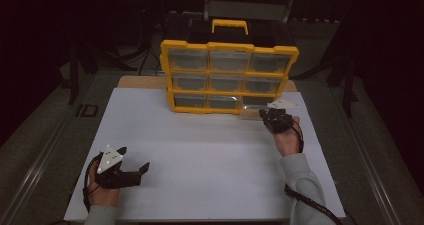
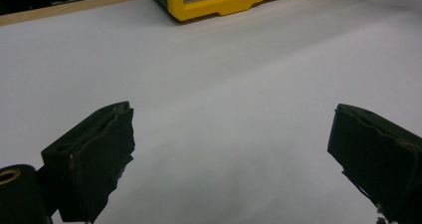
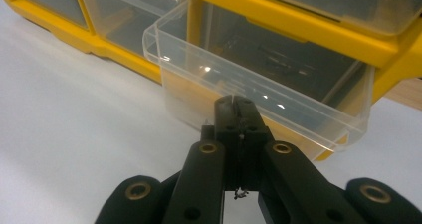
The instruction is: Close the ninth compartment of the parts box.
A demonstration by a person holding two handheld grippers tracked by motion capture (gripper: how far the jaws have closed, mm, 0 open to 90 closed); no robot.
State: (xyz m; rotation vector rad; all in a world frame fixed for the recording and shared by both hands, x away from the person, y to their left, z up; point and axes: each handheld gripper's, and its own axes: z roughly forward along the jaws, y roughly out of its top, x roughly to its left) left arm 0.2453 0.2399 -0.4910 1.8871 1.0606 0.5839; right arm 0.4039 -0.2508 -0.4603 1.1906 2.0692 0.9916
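Note:
A yellow organizer with clear drawers stands upright at the back of the white table; its base also shows in the left gripper view. Its bottom-right clear drawer is pulled partway out. My right gripper is shut, its tips pinched on the drawer's front wall. My left gripper rests near the table's front left corner, jaws wide open with nothing between them.
The white table sheet spreads between the two hands. A black case with a yellow handle sits behind the organizer. The other drawers are pushed in. Dark floor and stands surround the table.

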